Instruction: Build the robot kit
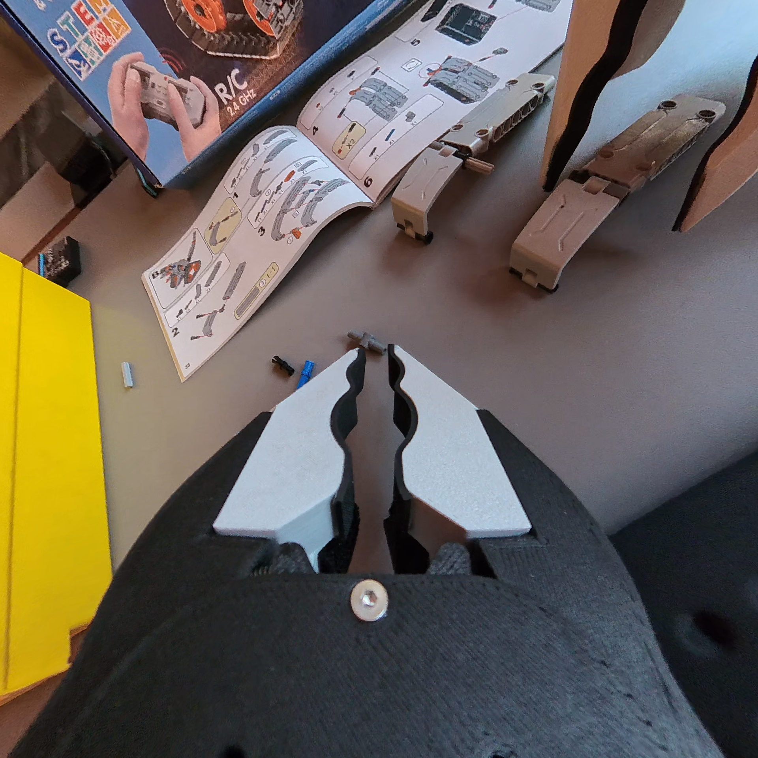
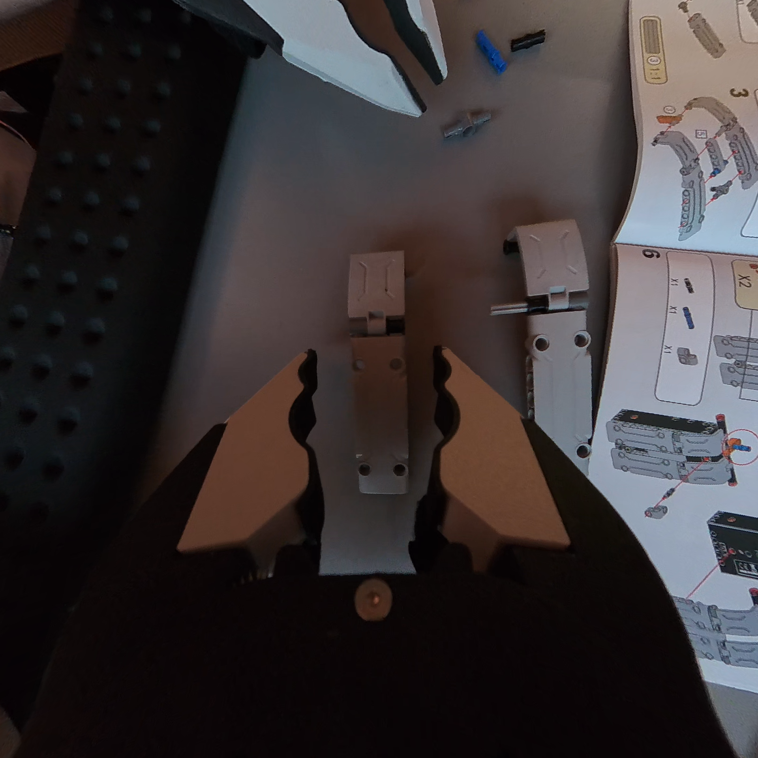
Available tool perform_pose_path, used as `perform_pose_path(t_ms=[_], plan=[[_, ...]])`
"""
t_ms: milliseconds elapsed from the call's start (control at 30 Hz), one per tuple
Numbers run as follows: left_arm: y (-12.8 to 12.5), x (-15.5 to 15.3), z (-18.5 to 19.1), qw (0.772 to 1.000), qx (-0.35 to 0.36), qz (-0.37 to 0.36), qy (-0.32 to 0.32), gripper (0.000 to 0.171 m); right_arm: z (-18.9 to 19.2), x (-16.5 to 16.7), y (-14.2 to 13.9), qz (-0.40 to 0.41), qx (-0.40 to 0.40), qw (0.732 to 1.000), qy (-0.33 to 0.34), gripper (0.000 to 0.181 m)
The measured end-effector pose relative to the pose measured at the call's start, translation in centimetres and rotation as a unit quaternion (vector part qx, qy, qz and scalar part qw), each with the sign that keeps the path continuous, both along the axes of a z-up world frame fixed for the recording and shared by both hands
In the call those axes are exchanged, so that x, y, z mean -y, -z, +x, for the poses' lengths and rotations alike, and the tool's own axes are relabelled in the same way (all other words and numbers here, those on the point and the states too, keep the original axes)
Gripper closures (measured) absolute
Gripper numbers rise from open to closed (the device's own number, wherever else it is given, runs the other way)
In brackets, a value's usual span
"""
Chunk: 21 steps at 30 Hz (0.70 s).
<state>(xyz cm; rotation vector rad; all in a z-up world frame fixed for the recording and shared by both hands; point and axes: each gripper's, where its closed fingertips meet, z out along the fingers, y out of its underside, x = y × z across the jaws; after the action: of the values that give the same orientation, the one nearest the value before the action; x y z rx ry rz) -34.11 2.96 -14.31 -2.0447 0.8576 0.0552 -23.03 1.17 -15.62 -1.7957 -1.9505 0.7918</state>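
Note:
My left gripper (image 1: pixel 376 353) has white fingers only a narrow gap apart, with nothing between them. Its tips hang just short of a small grey cross connector (image 1: pixel 366 341) on the grey table. A black pin (image 1: pixel 283 365) and a blue pin (image 1: pixel 305 372) lie just left of the tips. My right gripper (image 2: pixel 375 355) has tan fingers, open wide. They straddle a grey hinged panel assembly (image 2: pixel 379 369) lying on the table, without touching it. A second grey panel assembly (image 2: pixel 553 328) lies to its right. The left gripper also shows at the top of the right wrist view (image 2: pixel 426 92), near the connector (image 2: pixel 465 125).
An open instruction booklet (image 1: pixel 287 229) lies beyond the left gripper, with a blue toy box (image 1: pixel 172 82) behind it. A yellow box (image 1: pixel 45 451) sits at the left, and a small light-grey piece (image 1: pixel 128 374) lies near it. A black studded mat (image 2: pixel 94 287) borders the right gripper's left. The left gripper's tips are roughly 12 cm from the right gripper's. From the left gripper's tips to the black pin (image 1: pixel 283 365) is close to 6 cm. It is also in sight in the right wrist view (image 2: pixel 528 40).

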Motion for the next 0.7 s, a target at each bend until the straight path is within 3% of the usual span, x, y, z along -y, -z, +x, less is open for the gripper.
perform_pose_path(t_ms=[267, 333, 400, 567, 633, 700], plan=[[-2.1, -0.2, -0.3, 0.998, 0.018, 0.062, -0.011, 0.165, 0.3, -0.5, 0.2, 0.016, 0.017, 1.0, 0.012, 0.124], [-2.3, -0.2, -0.1, 0.997, 0.028, 0.066, -0.007, 0.165, 0.2, -0.5, 0.5, 0.022, 0.023, 0.999, 0.006, 0.13], [-2.2, -0.2, 0.0, 0.998, 0.033, 0.061, -0.002, 0.164, 0.2, -0.1, 0.5, 0.025, 0.029, 0.999, -0.013, 0.155], [-2.4, 0.2, 0.5, 0.997, 0.013, 0.081, 0.018, 0.168, -1.5, -0.5, -0.8, 0.164, -0.005, 0.986, -0.037, 0.155], [-2.5, 0.4, 0.8, 0.995, 0.002, 0.092, 0.028, 0.17, -1.0, -1.7, -1.2, 0.323, 0.021, 0.945, -0.042, 0.155], [-2.8, 0.5, 0.9, 0.995, 0.007, 0.099, 0.03, 0.17, -1.0, -0.7, -3.1, 0.495, -0.013, 0.863, -0.102, 0.155]])
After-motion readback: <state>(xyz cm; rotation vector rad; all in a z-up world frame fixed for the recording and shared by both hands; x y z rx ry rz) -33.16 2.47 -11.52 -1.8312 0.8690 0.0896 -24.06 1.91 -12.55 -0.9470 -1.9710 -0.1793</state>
